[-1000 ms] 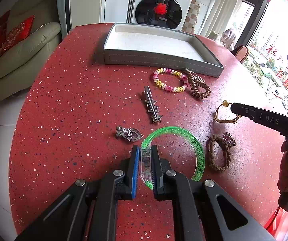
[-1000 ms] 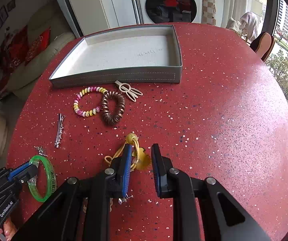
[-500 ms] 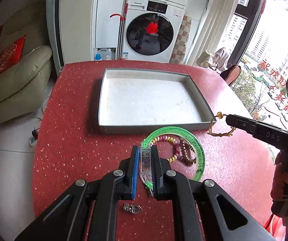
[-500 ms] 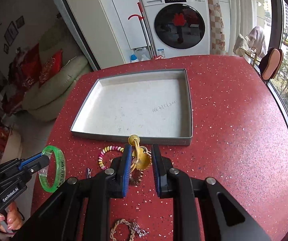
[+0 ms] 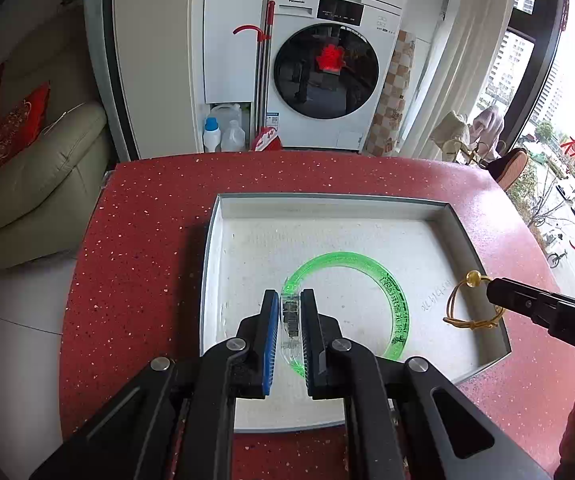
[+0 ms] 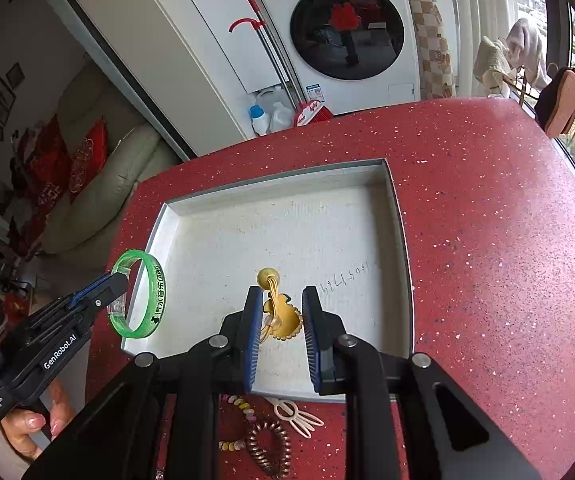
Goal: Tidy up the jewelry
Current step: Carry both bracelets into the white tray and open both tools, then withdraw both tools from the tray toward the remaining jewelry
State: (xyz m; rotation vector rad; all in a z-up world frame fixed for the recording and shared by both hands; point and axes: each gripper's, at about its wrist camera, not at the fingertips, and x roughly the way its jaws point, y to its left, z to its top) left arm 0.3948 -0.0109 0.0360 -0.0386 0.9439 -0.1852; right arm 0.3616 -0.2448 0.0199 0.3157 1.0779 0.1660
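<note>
My left gripper point(image 5: 290, 300) is shut on a translucent green bangle point(image 5: 391, 300), holding it above the left part of the grey tray point(image 5: 327, 200). The bangle also shows in the right wrist view point(image 6: 155, 300). My right gripper point(image 6: 281, 300) is shut on a yellow cord bracelet with a bead and pendant point(image 6: 283, 312), held over the tray point(image 6: 401, 240). That bracelet also shows in the left wrist view point(image 5: 467, 304), hanging from the right gripper's tip over the tray's right side.
On the red speckled table point(image 6: 487, 240) in front of the tray lie a pastel bead bracelet point(image 6: 243, 406), a brown spiral hair tie point(image 6: 271, 448) and a cream hair clip point(image 6: 295, 416). A sofa point(image 5: 27, 184) and a washing machine point(image 5: 327, 68) stand beyond the table.
Both grippers have risen and moved forward from the table's near side to over the tray, carrying the green bangle and the yellow bracelet. The other pieces stay on the table.
</note>
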